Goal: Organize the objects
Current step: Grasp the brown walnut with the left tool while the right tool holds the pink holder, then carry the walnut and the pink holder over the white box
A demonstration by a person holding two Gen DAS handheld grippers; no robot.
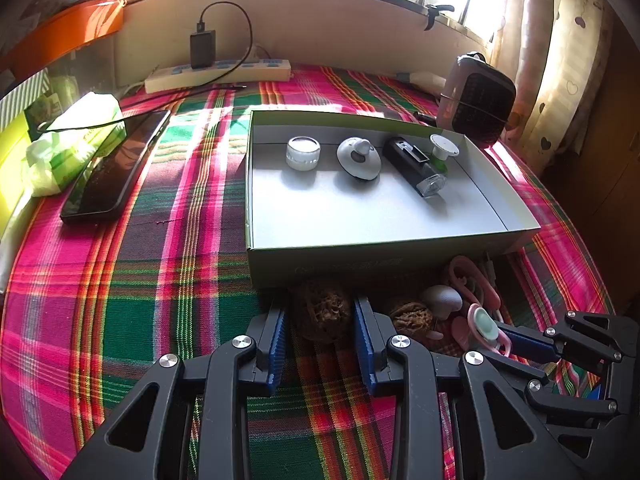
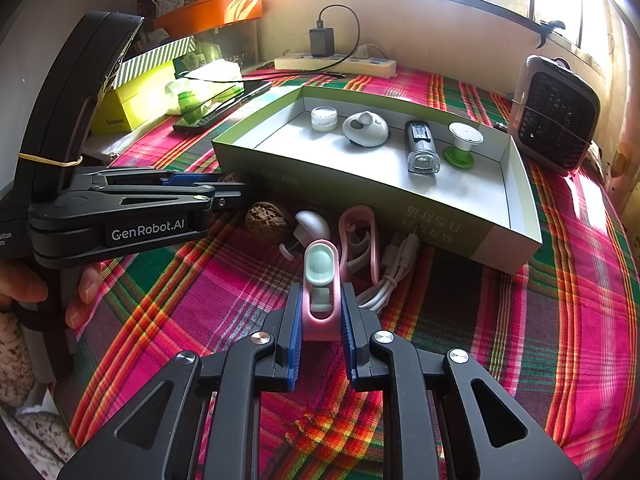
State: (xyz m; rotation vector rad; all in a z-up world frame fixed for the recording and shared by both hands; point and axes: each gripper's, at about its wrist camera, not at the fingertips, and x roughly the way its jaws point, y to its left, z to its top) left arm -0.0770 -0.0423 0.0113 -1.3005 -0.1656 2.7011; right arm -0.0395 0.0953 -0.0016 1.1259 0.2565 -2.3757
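My left gripper (image 1: 320, 306) is shut on a brown walnut (image 1: 322, 314) that sits on the plaid cloth just in front of the green box (image 1: 320, 264). In the right wrist view the left gripper (image 2: 234, 190) comes in from the left, with a person's hand behind it. My right gripper (image 2: 320, 294) is shut on a pink clip with a mint-green pad (image 2: 320, 276). The same clip (image 1: 486, 326) shows in the left wrist view. A second walnut (image 2: 266, 220), a white hook-shaped piece (image 2: 314, 224), another pink clip (image 2: 358, 236) and a white cable (image 2: 394, 270) lie beside the box.
The open box (image 2: 516, 208) holds a small jar (image 2: 324, 118), a round white gadget (image 2: 365, 129), a black light (image 2: 420, 148) and a green-and-white spool (image 2: 462, 146). A phone (image 1: 116, 164), tissues (image 1: 72, 140), a power strip (image 1: 218, 74) and a dark heater (image 1: 476, 100) stand around it.
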